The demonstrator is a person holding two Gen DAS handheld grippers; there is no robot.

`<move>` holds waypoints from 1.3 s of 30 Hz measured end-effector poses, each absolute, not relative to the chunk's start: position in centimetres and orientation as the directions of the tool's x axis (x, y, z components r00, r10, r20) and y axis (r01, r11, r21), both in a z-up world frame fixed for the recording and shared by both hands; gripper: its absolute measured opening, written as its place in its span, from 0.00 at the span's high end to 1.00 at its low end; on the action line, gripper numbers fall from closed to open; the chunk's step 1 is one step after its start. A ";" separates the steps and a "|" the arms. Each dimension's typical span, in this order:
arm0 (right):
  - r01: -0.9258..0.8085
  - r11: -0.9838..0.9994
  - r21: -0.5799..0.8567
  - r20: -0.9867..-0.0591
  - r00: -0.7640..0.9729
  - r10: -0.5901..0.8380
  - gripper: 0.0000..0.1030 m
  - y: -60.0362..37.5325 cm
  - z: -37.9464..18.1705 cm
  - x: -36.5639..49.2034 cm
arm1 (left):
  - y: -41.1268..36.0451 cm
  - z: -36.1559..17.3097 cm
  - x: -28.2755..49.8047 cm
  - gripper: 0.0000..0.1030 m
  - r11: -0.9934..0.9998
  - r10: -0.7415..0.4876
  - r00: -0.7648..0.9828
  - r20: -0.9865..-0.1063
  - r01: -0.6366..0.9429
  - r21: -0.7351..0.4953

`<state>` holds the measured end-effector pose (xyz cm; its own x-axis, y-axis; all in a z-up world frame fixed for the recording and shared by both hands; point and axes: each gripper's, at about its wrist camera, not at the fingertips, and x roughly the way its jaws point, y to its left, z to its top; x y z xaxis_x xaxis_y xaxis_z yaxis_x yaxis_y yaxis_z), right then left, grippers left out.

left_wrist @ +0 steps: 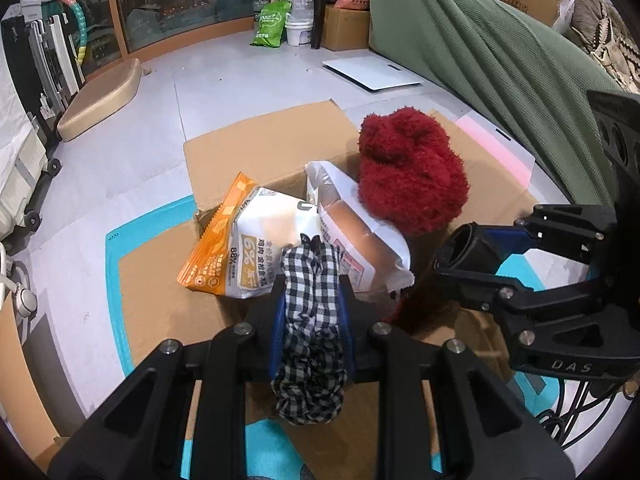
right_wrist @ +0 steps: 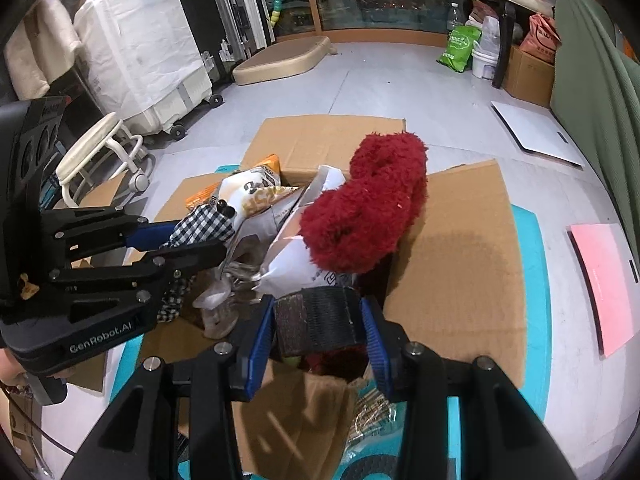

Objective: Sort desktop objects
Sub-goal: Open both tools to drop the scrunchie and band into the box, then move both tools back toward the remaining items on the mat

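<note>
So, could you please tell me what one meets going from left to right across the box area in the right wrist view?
Left gripper holding the checked cloth → orange-and-white snack bag → red fluffy item → bare cardboard flap → pink sheet.

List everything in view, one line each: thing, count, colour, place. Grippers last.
cardboard box: one, brown, centre floor, flaps open.
fluffy cloth: one, dark red, atop the box's contents.
snack bags: at least two, orange-white and white, in the box.
checked cloth: one, black-white, in left gripper.
black roll: one, in right gripper.
pink sheet: one, floor, right.
white board: one, floor, by green cover.
left gripper: shut on checked cloth.
right gripper: shut on black roll.
</note>
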<state>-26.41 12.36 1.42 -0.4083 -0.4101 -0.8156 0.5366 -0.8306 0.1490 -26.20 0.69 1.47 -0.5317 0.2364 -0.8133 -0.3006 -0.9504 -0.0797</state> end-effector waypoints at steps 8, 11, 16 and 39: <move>0.546 -0.831 0.110 -0.829 -0.411 -0.380 0.58 11.6 0.7 -27.1 | 1.1 0.3 -27.5 0.79 -0.952 0.247 -0.517 -0.819 -0.287 -0.105; 0.541 -0.836 0.094 -0.831 -0.419 -0.365 0.54 11.5 0.6 -27.1 | 1.3 0.1 -27.5 0.71 -0.955 0.234 -0.529 -0.816 -0.284 -0.089; 0.536 -0.843 0.041 -0.807 -0.480 -0.345 0.37 11.8 1.5 -26.5 | 1.1 0.0 -27.0 0.40 -0.949 0.265 -0.519 -0.813 -0.291 -0.123; 0.529 -0.846 0.075 -0.764 -0.515 -0.390 0.35 14.9 5.6 -23.8 | 0.3 5.1 -22.7 0.04 -0.957 0.233 -0.592 -0.772 -0.279 -0.075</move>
